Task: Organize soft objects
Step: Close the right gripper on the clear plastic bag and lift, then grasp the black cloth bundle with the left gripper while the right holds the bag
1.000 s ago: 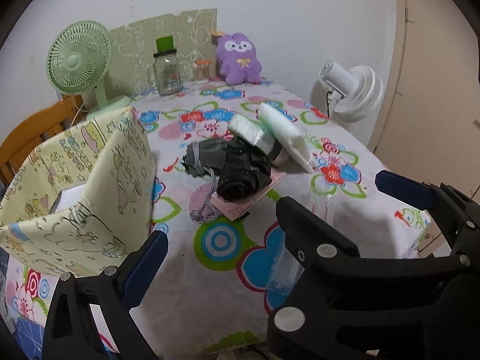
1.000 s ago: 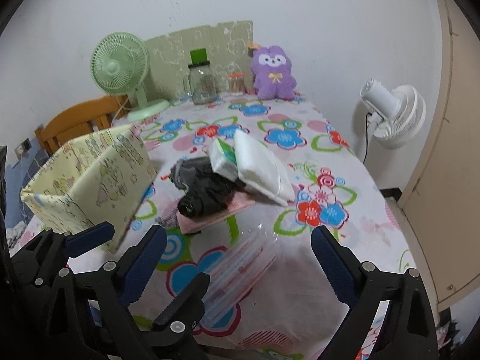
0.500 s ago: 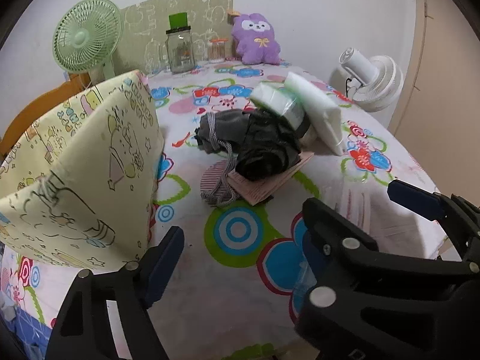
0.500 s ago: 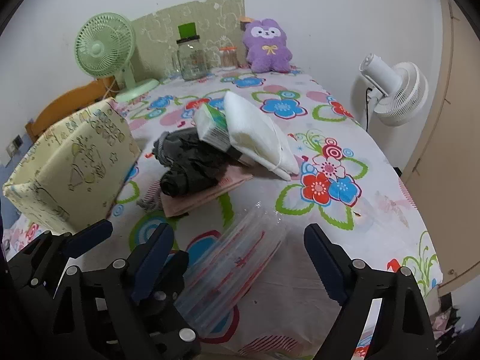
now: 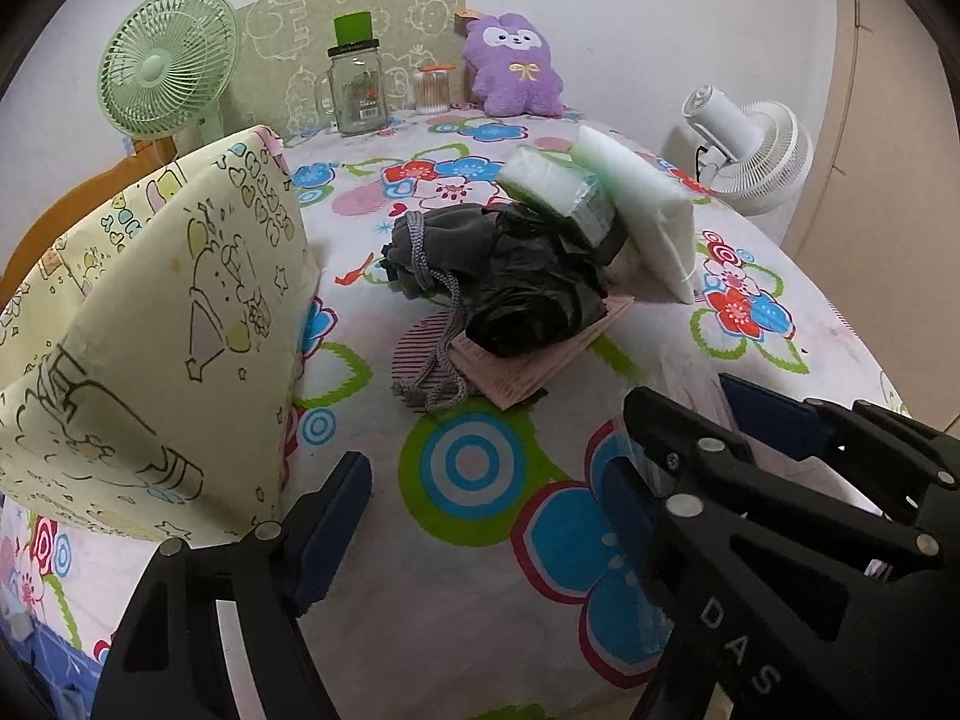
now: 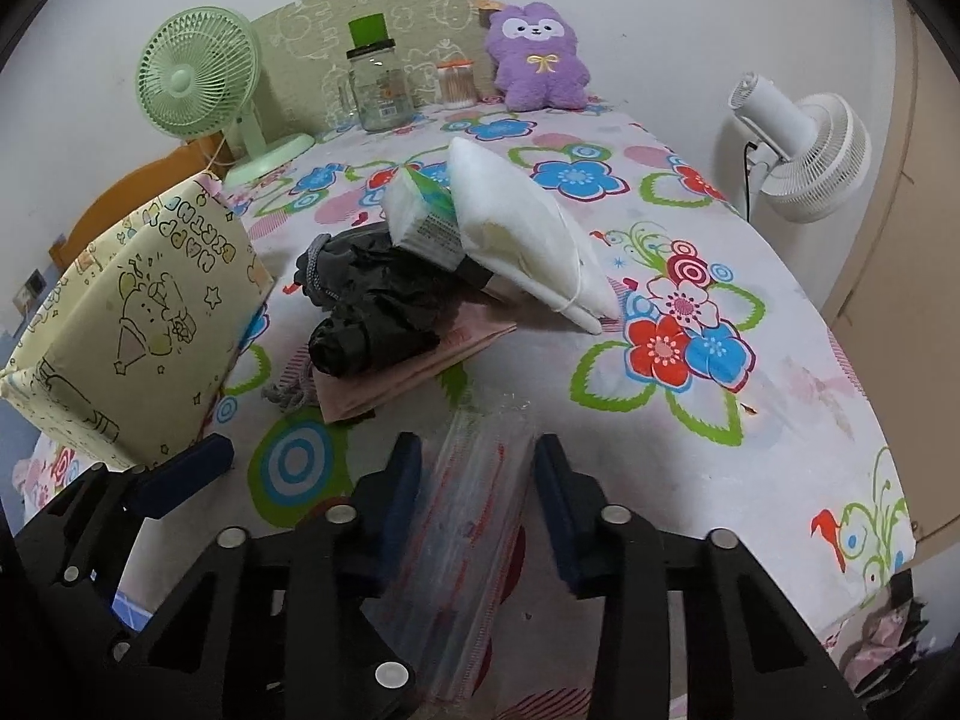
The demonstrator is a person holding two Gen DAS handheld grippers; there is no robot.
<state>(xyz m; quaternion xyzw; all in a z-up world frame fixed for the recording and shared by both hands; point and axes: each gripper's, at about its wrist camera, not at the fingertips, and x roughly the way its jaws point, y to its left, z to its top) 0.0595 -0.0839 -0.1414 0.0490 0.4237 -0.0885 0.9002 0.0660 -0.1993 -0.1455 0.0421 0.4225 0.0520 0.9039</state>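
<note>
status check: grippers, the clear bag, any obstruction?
Right gripper just closing around clear zip bag, near table edge. Left gripper open, empty. Yellow gift bag at left; soft-item pile behind. Nothing blocking.

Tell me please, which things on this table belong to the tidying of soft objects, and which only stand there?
For the job: clear plastic bag between the right gripper fingers; black bag; grey drawstring pouch; tissue pack; white pad pack; yellow fabric box.

Just standing: green fan; glass jar; purple plush; white fan.
</note>
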